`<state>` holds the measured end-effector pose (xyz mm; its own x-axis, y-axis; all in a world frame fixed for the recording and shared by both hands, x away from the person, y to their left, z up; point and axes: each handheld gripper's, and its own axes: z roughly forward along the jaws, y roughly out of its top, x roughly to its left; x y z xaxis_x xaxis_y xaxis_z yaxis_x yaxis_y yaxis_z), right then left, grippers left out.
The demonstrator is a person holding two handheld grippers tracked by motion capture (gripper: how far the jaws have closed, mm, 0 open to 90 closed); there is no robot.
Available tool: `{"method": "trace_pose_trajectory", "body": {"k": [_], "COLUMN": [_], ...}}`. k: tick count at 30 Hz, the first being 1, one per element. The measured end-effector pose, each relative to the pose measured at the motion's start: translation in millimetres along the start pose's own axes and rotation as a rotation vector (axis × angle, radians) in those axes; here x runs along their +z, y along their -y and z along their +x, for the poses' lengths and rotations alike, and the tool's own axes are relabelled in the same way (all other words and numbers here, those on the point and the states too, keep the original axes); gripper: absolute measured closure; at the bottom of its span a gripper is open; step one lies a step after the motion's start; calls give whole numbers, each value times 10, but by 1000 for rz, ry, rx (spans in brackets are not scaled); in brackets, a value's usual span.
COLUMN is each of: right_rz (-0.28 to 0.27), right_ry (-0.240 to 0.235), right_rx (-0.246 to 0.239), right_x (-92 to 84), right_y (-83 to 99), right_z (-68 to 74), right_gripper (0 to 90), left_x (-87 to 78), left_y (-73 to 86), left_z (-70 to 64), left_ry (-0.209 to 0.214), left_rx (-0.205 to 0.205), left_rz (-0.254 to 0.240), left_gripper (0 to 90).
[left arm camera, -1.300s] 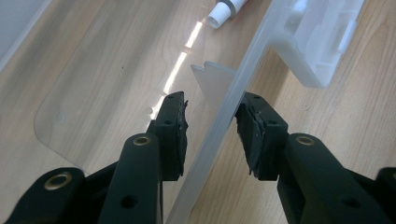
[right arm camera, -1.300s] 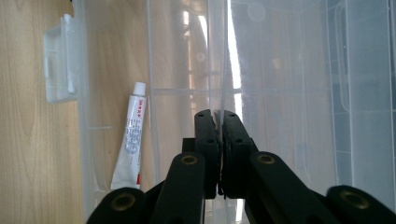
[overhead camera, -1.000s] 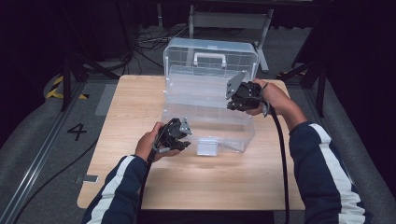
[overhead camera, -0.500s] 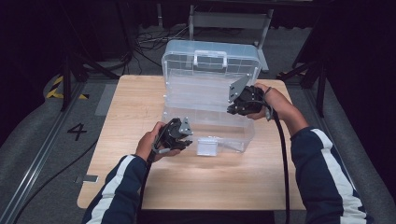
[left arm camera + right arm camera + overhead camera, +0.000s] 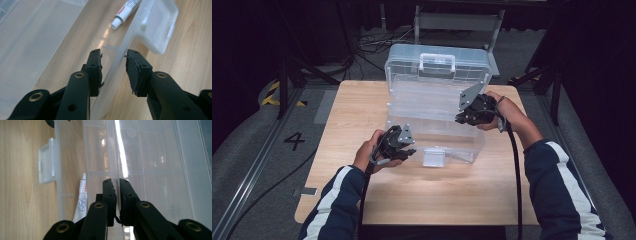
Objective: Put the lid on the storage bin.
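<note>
At box front, left tool (image 5: 113, 71): you straddle the wall (image 5: 120, 67), loose.
Right tool (image 5: 116, 195): you pinch the lid (image 5: 150, 157); lower slowly.

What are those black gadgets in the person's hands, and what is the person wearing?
Both are black two-jaw grippers: the left gripper and right gripper each carry a grey three-cornered plate and trail a black cable. Brass-coloured rivets dot the jaw arms. The sleeves are dark navy with white stripes.
</note>
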<state>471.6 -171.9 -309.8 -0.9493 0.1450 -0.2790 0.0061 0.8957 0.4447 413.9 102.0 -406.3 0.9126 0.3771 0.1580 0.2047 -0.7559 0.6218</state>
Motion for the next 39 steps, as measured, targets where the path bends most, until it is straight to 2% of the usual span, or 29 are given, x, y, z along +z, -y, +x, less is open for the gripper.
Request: {"method": "trace_pose_trajectory", "body": {"k": [2,6,10,14,17,20,27,29,34,38,39], "right_rz": [-6,-15,-30,-41,-39,-40,-33,-31,-35,-36,-39], "right_ry": [5,7,4,6,12,16,23,29,35,35,37], "right_rx": [12,13,22,33,31,30,31,29,35,48,49], "right_x": [-1,-1,2,0,-1,-1,-2,-1,1,-7,-5], "right_y": [8,20,34,53,51,51,44,39,46,58,60], "right_z": [1,2,7,3,8,11,23,32,35,40,44], "right_gripper": [850,848,846,844,844,844,840,839,837,836,836], "left_x": [-56,-170,-304,-408,-489,-571,-732,-826,-934,-971,-970], "left_y": [13,45,99,167,229,286,385,423,401,327,313], "left_z": [7,18,58,101,155,211,350,424,561,676,699], "left_ry": [-1,-4,-1,-30,-48,-95,-145,-160,-211,-228,-221], "left_rx": [-7,-17,-37,-66,-101,-137,-191,-224,-243,-257,-258], "left_rz": [-25,-43,-106,-130,-166,-192,-261,-308,-329,-354,-357], "left_gripper": [673,705,755,817,854,886,897,898,899,900,900]}}
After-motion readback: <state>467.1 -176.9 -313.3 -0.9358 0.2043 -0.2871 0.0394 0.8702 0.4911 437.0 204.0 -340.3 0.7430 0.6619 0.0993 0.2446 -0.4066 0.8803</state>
